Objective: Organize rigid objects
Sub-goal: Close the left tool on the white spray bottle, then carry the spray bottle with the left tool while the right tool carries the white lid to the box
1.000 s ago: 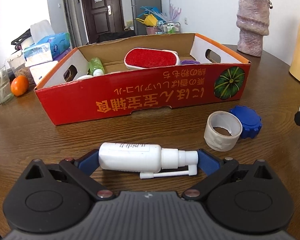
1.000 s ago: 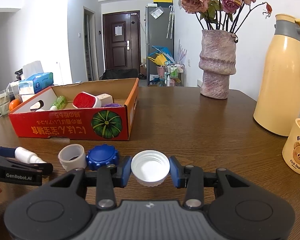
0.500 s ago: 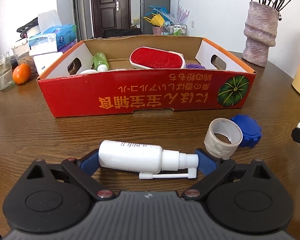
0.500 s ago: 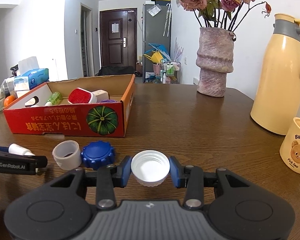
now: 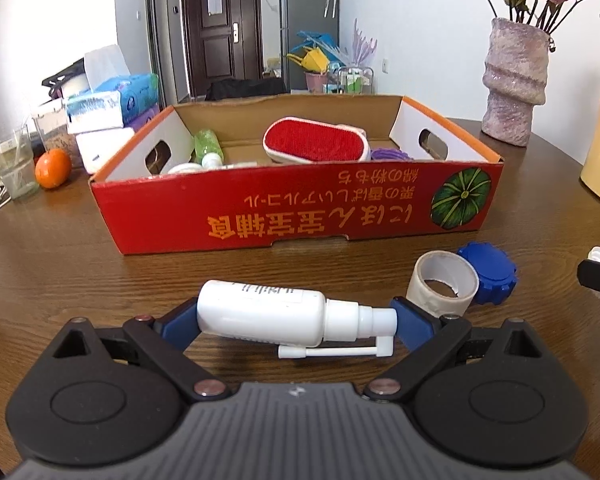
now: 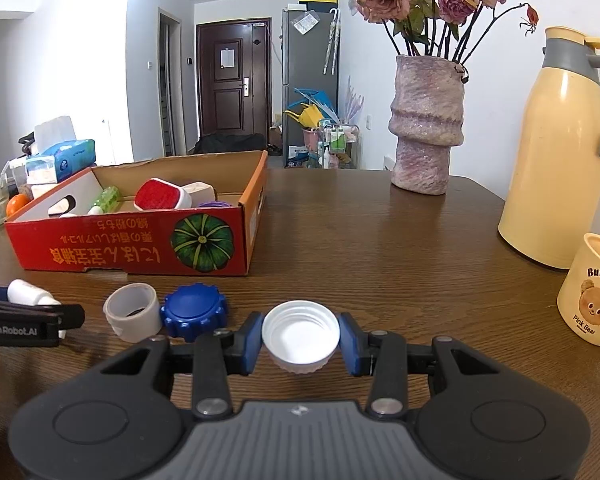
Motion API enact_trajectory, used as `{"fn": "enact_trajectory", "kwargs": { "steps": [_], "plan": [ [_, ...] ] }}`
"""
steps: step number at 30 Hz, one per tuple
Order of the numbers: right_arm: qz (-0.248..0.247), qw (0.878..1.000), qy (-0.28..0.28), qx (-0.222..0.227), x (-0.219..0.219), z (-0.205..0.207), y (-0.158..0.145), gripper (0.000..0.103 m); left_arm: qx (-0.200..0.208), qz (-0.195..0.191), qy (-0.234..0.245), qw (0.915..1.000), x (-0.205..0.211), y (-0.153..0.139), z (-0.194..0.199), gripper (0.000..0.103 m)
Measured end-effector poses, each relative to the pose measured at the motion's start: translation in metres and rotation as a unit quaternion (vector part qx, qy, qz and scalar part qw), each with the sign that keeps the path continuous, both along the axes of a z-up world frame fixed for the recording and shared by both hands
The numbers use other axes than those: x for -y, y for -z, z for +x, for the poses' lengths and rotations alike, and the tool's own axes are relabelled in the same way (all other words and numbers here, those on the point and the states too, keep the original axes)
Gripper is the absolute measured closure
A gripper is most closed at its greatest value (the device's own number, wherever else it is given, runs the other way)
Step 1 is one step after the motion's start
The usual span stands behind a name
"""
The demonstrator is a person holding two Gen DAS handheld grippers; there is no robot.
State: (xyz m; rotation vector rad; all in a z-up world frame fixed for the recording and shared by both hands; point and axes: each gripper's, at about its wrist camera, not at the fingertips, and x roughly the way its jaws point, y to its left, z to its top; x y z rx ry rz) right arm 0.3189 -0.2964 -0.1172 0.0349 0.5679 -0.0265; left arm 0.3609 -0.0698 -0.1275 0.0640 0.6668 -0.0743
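Note:
My left gripper (image 5: 296, 322) is shut on a white spray bottle (image 5: 260, 312), held lengthwise between the blue pads, low over the wooden table and in front of the red cardboard box (image 5: 300, 216). My right gripper (image 6: 300, 338) is shut on a white screw cap (image 6: 300, 332), its hollow side up. A tape roll (image 6: 132, 312) and a blue lid (image 6: 194, 310) lie side by side on the table between the two grippers. The box (image 6: 120, 248) holds a red brush (image 6: 156, 196), a green bottle (image 6: 106, 198) and other small items.
A pink vase (image 6: 426, 132) with flowers, a yellow thermos (image 6: 560, 152) and a bear mug (image 6: 596, 292) stand to the right. Tissue packs (image 5: 112, 100), an orange (image 5: 53, 168) and a glass (image 5: 14, 164) sit left of the box.
Both grippers keep their grips. The left wrist view has levelled out slightly. The tape roll, the blue lid and the box have not moved.

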Motion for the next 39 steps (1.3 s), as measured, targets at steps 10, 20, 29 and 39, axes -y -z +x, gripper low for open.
{"fn": "enact_trajectory", "kwargs": {
  "steps": [10, 20, 29, 39],
  "plan": [
    [0.008, 1.000, -0.010, 0.013, -0.004, -0.005, -0.003, 0.064, 0.030, -0.005, -0.002, 0.9995, -0.004, -0.014, -0.012, 0.004],
    [0.017, 0.999, -0.031, 0.030, -0.021, -0.011, -0.007, 0.064, 0.059, -0.023, -0.009, 0.9979, -0.016, -0.032, -0.022, 0.004],
    [0.024, 0.998, -0.046, 0.041, -0.043, -0.011, -0.016, 0.064, 0.080, -0.045, -0.015, 0.9957, -0.028, -0.050, -0.026, 0.004],
    [0.029, 0.996, -0.057, 0.055, -0.064, -0.005, -0.033, 0.064, 0.101, -0.056, -0.024, 0.9930, -0.047, -0.073, -0.024, 0.004]
  ]
}}
